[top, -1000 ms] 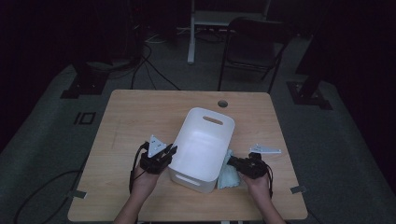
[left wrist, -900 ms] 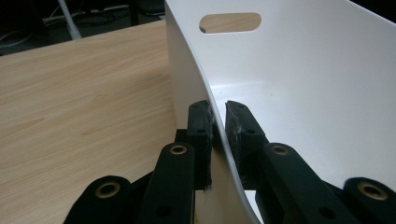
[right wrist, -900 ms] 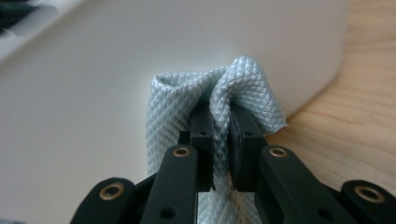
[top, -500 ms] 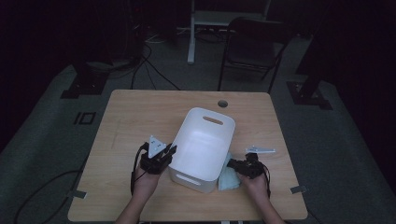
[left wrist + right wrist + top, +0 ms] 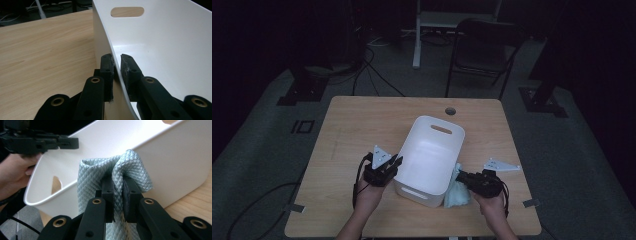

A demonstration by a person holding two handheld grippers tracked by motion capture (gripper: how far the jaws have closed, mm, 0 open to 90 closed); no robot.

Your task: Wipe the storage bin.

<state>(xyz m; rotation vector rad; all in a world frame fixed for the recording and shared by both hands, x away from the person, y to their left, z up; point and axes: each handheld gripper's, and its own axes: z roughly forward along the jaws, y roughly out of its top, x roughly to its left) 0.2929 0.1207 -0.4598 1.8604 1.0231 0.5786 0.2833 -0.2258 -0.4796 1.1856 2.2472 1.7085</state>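
Note:
A white plastic bin (image 5: 432, 155) with handle slots stands in the middle of the wooden table (image 5: 362, 120). My left gripper (image 5: 395, 165) is shut on the bin's left wall; in the left gripper view its jaws pinch the thin white rim (image 5: 115, 65) from both sides. My right gripper (image 5: 460, 176) is at the bin's right side, shut on a pale blue quilted cloth (image 5: 457, 192). In the right gripper view the cloth (image 5: 125, 170) bunches up between the pads and hangs against the bin's outer wall (image 5: 175, 162).
A round cable hole (image 5: 450, 110) sits near the table's far edge. A dark folding chair (image 5: 484, 50) and a white stand leg (image 5: 417, 35) are on the floor beyond. Bare tabletop lies to the left and behind the bin.
My right gripper has risen a little with the cloth, lifting it beside the bin's right wall. The left gripper and the bin have not moved.

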